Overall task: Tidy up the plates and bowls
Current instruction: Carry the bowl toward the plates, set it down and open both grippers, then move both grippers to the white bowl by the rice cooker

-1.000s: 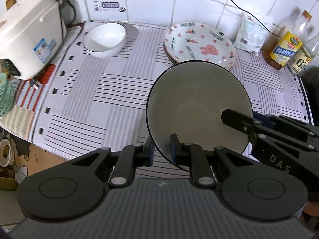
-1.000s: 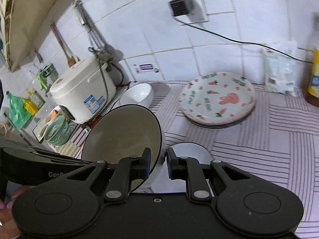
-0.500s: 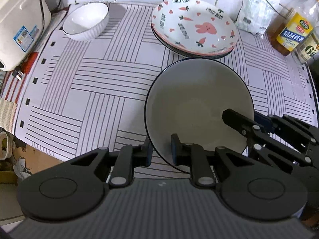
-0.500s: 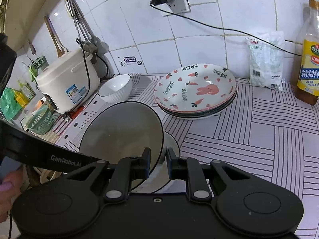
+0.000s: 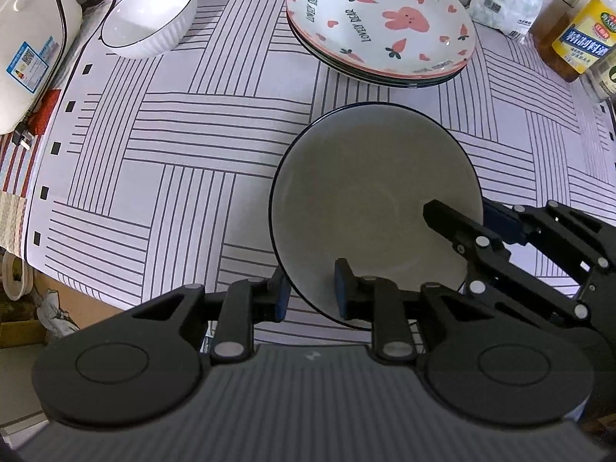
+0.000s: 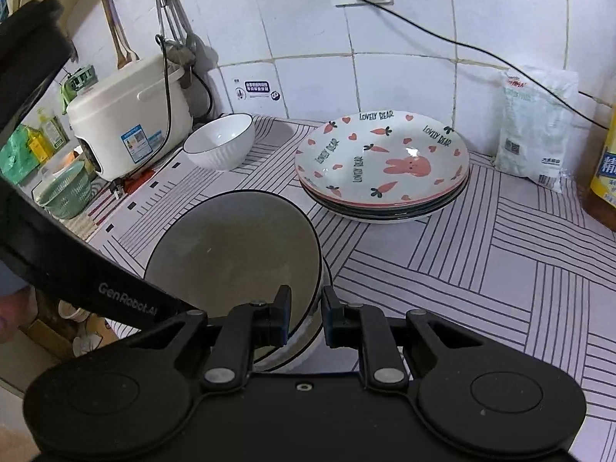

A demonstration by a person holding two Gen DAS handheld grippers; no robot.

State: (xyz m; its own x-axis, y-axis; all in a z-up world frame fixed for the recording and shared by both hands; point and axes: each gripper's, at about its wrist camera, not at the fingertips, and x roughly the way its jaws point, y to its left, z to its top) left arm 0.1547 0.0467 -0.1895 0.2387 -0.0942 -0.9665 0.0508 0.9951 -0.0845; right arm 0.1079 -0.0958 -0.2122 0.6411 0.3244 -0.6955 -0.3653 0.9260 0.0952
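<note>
Jaws on my left gripper [image 5: 310, 288] have just been opening and are now standing slightly apart astride the near rim of the dark-rimmed bowl [image 5: 375, 208], pads no longer pressing it. I am keeping my right gripper [image 6: 306, 317] clamped on the same bowl's rim, tilted over a second bowl on the striped mat [image 5: 173, 154]. Behind it, 1 ribbed white bowl [image 6: 219, 140] is sitting beside the rice cooker [image 6: 127, 119], near the stack of rabbit plates [image 6: 381, 161].

Left hand-held gripper [image 5: 308, 288] opening, right [image 6: 304, 308] clamped.
</note>
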